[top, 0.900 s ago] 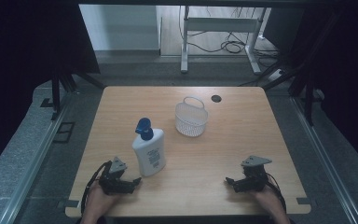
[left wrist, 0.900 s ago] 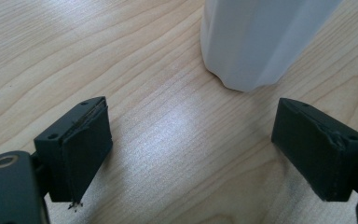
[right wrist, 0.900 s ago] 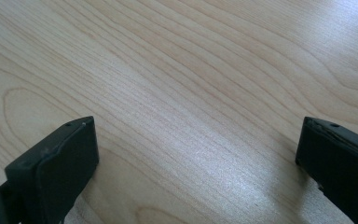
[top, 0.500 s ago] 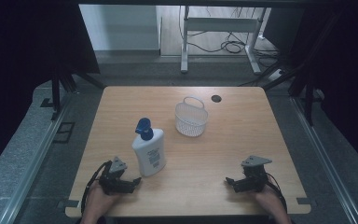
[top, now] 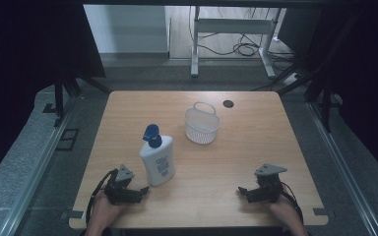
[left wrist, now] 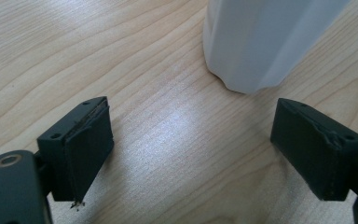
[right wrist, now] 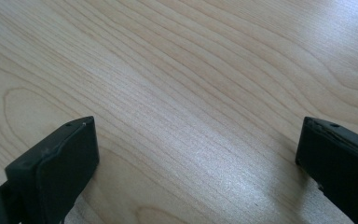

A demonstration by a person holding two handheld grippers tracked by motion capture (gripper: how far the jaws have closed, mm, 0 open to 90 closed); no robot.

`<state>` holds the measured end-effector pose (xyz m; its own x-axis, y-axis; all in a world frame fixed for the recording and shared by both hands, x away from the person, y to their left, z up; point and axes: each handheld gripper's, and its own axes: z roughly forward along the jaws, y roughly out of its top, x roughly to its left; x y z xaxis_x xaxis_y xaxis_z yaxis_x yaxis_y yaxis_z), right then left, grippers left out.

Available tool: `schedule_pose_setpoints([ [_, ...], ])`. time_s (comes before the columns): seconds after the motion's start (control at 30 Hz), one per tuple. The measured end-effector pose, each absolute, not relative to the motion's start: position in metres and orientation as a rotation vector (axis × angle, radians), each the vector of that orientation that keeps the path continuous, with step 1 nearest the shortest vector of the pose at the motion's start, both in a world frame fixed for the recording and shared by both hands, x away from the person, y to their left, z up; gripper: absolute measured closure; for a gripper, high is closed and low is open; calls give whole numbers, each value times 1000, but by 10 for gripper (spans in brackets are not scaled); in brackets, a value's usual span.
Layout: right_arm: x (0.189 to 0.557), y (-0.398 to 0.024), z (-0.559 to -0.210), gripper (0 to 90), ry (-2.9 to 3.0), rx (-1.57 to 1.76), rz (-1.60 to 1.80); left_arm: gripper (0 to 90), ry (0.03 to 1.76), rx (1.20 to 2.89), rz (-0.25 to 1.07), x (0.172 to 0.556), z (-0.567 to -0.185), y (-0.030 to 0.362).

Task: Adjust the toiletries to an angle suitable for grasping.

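Lotion bottle [top: 157,161] stands upright just right of the open, empty left tool [top: 142,190]; right tool [top: 242,191], also open, lies well apart.

Bottle [left wrist: 265,42] cut off by top edge in left gripper view; label print [top: 161,165] too small to read.

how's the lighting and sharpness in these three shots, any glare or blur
High view: dim and soft, dark surroundings, brighter floor beyond the table. Left gripper view: bright, a glare patch on the wood between the open jaws, the white bottle close and blurred. Right gripper view: even light, mild sheen on the wood grain, jaws slightly soft.
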<state>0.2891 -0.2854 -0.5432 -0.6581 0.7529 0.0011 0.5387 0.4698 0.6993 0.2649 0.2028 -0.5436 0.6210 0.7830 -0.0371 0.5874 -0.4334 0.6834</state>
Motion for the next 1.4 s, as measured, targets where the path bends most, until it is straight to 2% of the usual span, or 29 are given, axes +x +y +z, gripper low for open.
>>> schedule_pose_setpoints([
  [0.17,289,-285,-543,0,2415,1096,986,164,1074,2182,375,266,-542,204],
  [0.27,289,-286,-543,0,2417,1095,987,220,1093,2166,350,267,-540,206],
  [0.8,289,-286,-543,0,2417,1093,987,331,1111,2120,373,270,-529,210],
  [1.23,290,-286,-543,0,2423,1086,989,546,1111,2083,400,279,-528,208],
  [1.27,290,-286,-543,0,2423,1085,989,601,1114,2079,408,280,-529,207],
  [1.33,290,-286,-543,0,2423,1085,989,627,1114,2078,411,281,-529,206],
  [1.37,290,-286,-543,0,2423,1085,989,694,1115,2076,411,282,-530,205],
  [1.4,290,-286,-543,0,2423,1085,989,715,1115,2076,411,282,-530,205],
])
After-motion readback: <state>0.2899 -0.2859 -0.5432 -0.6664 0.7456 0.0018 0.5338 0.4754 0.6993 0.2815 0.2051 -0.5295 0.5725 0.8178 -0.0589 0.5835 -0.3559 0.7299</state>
